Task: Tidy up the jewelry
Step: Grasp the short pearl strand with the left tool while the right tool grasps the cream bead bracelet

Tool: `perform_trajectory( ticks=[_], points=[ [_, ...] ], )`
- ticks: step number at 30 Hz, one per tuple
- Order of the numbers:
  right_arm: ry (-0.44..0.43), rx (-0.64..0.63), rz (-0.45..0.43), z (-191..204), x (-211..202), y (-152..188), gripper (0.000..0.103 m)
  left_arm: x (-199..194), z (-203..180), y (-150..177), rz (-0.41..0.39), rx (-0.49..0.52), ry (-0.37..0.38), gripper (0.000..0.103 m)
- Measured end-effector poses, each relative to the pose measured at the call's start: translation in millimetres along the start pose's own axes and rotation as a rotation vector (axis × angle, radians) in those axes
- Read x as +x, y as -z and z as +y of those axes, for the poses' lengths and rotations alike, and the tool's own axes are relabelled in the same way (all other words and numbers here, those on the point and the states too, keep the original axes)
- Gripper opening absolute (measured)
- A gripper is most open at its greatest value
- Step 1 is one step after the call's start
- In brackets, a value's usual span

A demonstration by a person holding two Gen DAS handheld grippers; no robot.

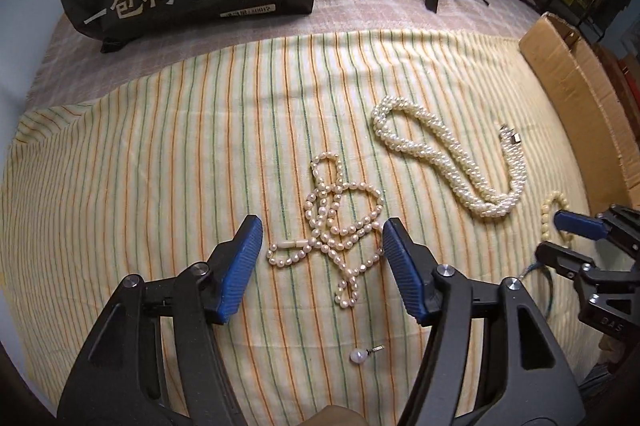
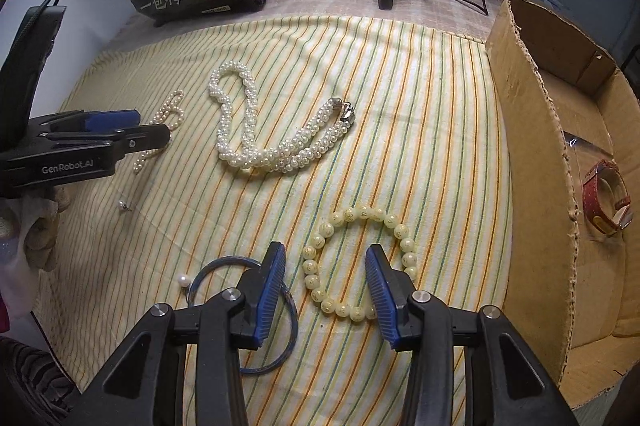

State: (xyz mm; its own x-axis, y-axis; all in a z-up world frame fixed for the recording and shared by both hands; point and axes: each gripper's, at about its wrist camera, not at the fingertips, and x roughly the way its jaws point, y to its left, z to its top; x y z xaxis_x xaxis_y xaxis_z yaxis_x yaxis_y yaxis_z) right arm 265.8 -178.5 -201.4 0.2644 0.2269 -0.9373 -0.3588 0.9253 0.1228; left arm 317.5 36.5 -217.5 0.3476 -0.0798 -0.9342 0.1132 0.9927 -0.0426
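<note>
Now | left gripper (image 1: 322, 238) fingers wide, tangled pearl strand (image 1: 332, 222) lying between them, unpinched | right gripper (image 2: 325, 266) fingers parted, straddling one side of yellow bead bracelet (image 2: 360, 262), not gripping

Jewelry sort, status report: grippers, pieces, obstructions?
Left gripper open over tangled pearl strand. Right gripper open over yellow bead bracelet. Watch in cardboard box. Nothing obstructing.

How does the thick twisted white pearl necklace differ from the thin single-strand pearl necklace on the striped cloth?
The thick twisted white pearl necklace has several strands wound into a rope; the thin single-strand pearl necklace has one row. The thick one lies in open curves, the thin one tangled in loops. The thick one has a metal clasp, the thin one a pale tube. Both lie free on the striped cloth.
</note>
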Motion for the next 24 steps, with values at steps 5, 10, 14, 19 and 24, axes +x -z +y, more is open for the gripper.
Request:
perform_trajectory(
  ticks=[5, 10, 14, 19, 24],
  points=[
    [0.025, -0.025, 0.0, 4, 3, -1, 0.044, 5, -9, 0, -0.028, 0.04, -0.058, 0.064],
    [0.07, -0.06, -0.005, 10, 5, -1, 0.036, 5, -11, -1, -0.044, 0.058, -0.051, 0.042],
    [0.081, -0.071, -0.015, 10, 5, -1, 0.021, 4, -12, 0, -0.053, 0.068, -0.07, 0.011],
    [0.076, -0.057, -0.027, 5, 3, -1, 0.008, 3, 0, 0, -0.045, 0.025, -0.033, 0.004],
    [0.067, -0.053, -0.04, 4, -3, 0, 0.006, -1, 9, 0, -0.041, -0.019, -0.008, 0.002]
  ],
)
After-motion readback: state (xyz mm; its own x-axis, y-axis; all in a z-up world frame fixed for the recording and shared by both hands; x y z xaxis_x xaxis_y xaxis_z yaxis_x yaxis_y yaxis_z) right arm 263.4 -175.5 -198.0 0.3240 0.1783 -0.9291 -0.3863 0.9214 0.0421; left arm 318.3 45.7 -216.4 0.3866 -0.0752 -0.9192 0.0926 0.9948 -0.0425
